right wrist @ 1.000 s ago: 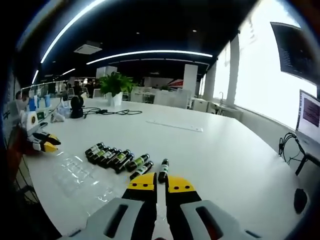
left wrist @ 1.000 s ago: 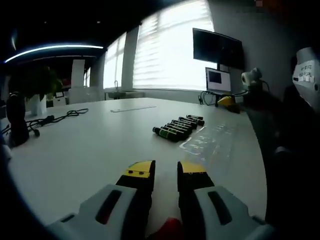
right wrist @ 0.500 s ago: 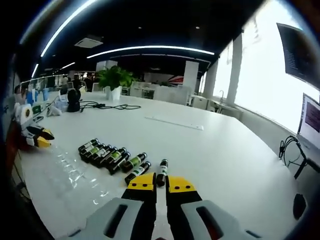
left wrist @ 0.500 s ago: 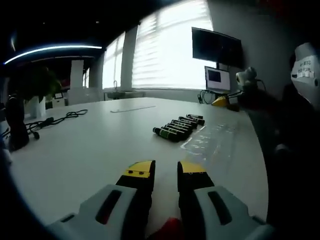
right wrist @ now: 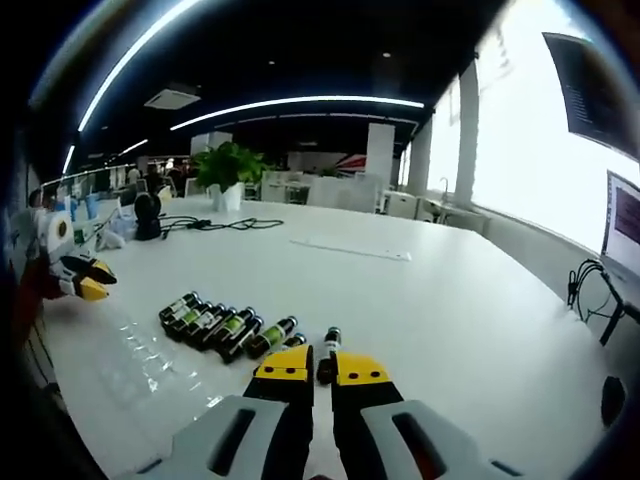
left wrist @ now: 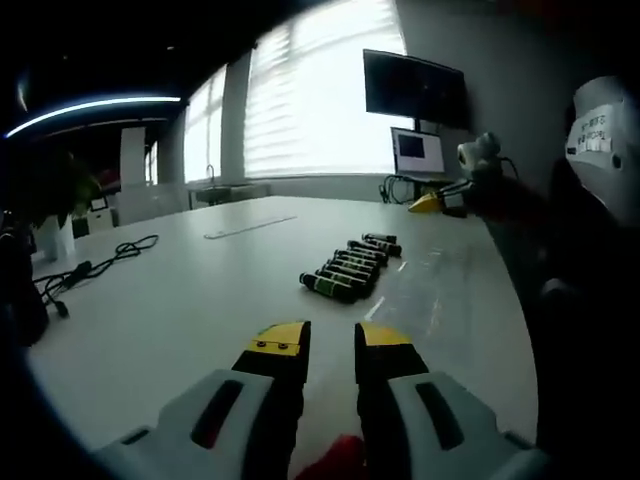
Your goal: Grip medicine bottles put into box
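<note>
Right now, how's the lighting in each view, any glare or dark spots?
Left gripper view: bright window backlights the scene, so the bottles look dim. Right gripper view: evenly lit, bottles clear, glare on the clear tray.

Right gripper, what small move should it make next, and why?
Probably open the right gripper a little and ease forward around the single bottle lying just past its tips. Its jaws stand almost together, too narrow to take the bottle, which lies apart from the row of bottles on the table.
</note>
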The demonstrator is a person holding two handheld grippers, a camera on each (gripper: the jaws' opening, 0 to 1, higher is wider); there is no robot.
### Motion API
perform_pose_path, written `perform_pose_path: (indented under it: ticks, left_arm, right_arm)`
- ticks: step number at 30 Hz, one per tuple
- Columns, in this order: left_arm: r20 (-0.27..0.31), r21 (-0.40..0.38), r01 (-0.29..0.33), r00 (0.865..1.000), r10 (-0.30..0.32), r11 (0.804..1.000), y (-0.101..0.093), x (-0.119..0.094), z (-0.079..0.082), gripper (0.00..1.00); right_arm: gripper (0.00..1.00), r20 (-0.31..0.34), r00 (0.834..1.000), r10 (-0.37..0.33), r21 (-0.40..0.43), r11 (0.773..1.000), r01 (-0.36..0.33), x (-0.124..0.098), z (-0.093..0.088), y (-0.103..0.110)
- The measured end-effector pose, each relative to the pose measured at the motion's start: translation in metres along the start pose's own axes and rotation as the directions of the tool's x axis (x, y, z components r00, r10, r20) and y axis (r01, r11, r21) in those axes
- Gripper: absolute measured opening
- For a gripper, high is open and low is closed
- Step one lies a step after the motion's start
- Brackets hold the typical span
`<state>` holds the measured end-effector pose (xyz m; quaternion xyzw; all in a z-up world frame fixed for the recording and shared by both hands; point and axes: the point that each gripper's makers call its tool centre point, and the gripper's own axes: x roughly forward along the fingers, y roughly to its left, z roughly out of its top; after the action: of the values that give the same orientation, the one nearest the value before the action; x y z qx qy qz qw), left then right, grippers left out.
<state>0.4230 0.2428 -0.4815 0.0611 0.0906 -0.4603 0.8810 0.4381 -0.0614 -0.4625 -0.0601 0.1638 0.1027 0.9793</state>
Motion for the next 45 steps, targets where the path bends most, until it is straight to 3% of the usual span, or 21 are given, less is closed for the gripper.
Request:
perform_pose_path:
  ticks: [9, 14, 25, 27, 29, 33, 38, 43, 45]
  left_arm:
    - [0.032, -0.021, 0.078, 0.997, -0.077, 0.997, 0.018, 0.009, 0.018, 0.11]
    - [0.037, 0.008, 0.134, 0.99, -0.135, 0.991, 0.013, 0.013, 0.02, 0.11]
    - [0.121, 0.052, 0.169, 0.977, -0.174, 0.984, 0.003, 0.027, 0.039, 0.11]
    - [0.147, 0.056, 0.192, 0.969, -0.198, 0.98, -0.002, 0.031, 0.044, 0.1]
    - [0.159, 0.042, 0.213, 0.963, -0.217, 0.976, -0.005, 0.036, 0.044, 0.07]
    - [0.148, 0.01, 0.255, 0.956, -0.253, 0.967, -0.013, 0.045, 0.036, 0.08]
    - [0.147, 0.017, 0.228, 0.962, -0.228, 0.973, -0.008, 0.048, 0.031, 0.11]
    - [0.146, 0.033, 0.226, 0.962, -0.228, 0.974, -0.007, 0.046, 0.032, 0.11]
    - [0.172, 0.008, 0.226, 0.959, -0.224, 0.974, -0.005, 0.044, 0.032, 0.11]
  right_arm:
    - [0.03, 0.005, 1.0, -0.013, 0.018, 1.0, 0.013, -0.001, 0.002, 0.005]
    - [0.03, 0.014, 0.999, -0.04, 0.018, 0.999, 0.04, -0.007, 0.005, 0.009]
    - [0.03, 0.013, 0.997, -0.074, 0.024, 0.997, 0.074, -0.013, 0.008, 0.016]
    - [0.02, 0.012, 0.997, -0.079, 0.026, 0.997, 0.079, -0.012, 0.012, 0.017]
    - [0.02, 0.015, 0.996, -0.083, 0.024, 0.996, 0.083, -0.01, 0.018, 0.018]
    - [0.02, 0.02, 0.995, -0.099, 0.014, 0.995, 0.099, -0.009, 0.022, 0.021]
    - [0.03, 0.007, 0.992, -0.124, 0.027, 0.992, 0.124, -0.01, 0.013, 0.025]
    - [0.03, 0.008, 0.988, -0.152, 0.043, 0.987, 0.152, -0.016, 0.01, 0.027]
    - [0.03, 0.01, 0.987, -0.162, 0.037, 0.986, 0.162, -0.017, 0.011, 0.029]
